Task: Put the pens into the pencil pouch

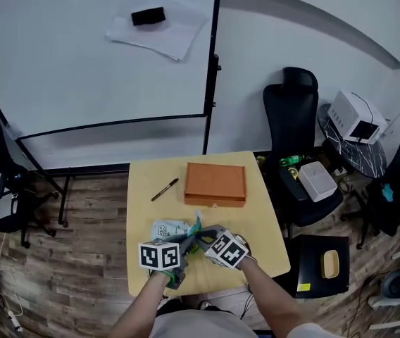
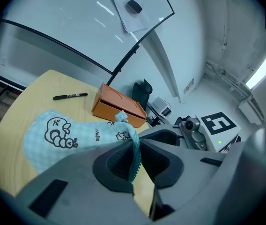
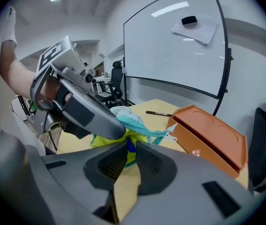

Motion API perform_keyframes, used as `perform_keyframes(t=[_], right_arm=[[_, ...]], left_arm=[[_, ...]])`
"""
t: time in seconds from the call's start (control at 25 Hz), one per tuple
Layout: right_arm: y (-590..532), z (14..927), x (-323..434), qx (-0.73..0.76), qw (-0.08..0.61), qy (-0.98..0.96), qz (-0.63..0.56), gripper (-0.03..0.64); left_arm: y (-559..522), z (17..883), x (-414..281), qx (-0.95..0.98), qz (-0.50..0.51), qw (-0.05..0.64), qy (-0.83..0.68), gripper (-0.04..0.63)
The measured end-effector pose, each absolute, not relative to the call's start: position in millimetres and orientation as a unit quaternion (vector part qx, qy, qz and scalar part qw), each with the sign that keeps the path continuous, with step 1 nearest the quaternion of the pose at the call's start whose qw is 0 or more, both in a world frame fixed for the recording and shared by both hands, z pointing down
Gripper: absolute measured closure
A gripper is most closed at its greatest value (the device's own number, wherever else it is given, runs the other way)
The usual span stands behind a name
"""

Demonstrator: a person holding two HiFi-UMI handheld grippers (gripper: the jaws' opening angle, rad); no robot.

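A light blue pencil pouch with cartoon prints lies on the near half of the yellow table. My left gripper is shut on its teal zipper edge and holds the mouth up. In the right gripper view the pouch's yellow-green lining shows under the left gripper. My right gripper sits at that mouth, jaws close together on a small blue pen. Both grippers meet over the pouch in the head view. A black pen lies loose farther back on the table.
An orange box stands behind the pouch, with the black pen to its left. A whiteboard stands beyond the table's far edge. Black office chairs and a stool with a white box crowd the right side.
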State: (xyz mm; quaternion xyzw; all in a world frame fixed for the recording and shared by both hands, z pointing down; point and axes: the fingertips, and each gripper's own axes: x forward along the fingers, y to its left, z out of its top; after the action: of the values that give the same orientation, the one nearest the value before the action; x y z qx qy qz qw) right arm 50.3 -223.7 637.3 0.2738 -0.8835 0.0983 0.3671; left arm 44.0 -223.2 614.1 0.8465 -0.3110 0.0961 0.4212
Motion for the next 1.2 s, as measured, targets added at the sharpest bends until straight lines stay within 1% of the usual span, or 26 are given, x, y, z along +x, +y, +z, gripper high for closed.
perform_keyframes(t=[0.52, 0.56, 0.68, 0.76, 1.0, 1.2], right_arm=[[-237, 654, 2, 0.253, 0.352, -0.893, 0.120, 0.555], [-237, 653, -1, 0.251, 0.348, -0.895, 0.121, 0.547], [-237, 644, -3, 0.242, 0.335, -0.902, 0.124, 0.460], [-238, 634, 0, 0.243, 0.326, -0.905, 0.122, 0.432], [-259, 600, 27, 0.292, 0.298, -0.901, 0.115, 0.430], [-279, 587, 23, 0.313, 0.303, -0.894, 0.103, 0.434]], left_arm=[[-240, 614, -1, 0.834, 0.080, 0.434, -0.331, 0.555], [-240, 615, -3, 0.834, 0.078, 0.435, -0.331, 0.555], [-243, 615, -9, 0.832, 0.074, 0.436, -0.335, 0.555], [-246, 615, -13, 0.830, 0.076, 0.436, -0.339, 0.555], [-253, 620, -22, 0.829, 0.068, 0.442, -0.336, 0.555], [-255, 623, -35, 0.828, 0.063, 0.449, -0.329, 0.555]])
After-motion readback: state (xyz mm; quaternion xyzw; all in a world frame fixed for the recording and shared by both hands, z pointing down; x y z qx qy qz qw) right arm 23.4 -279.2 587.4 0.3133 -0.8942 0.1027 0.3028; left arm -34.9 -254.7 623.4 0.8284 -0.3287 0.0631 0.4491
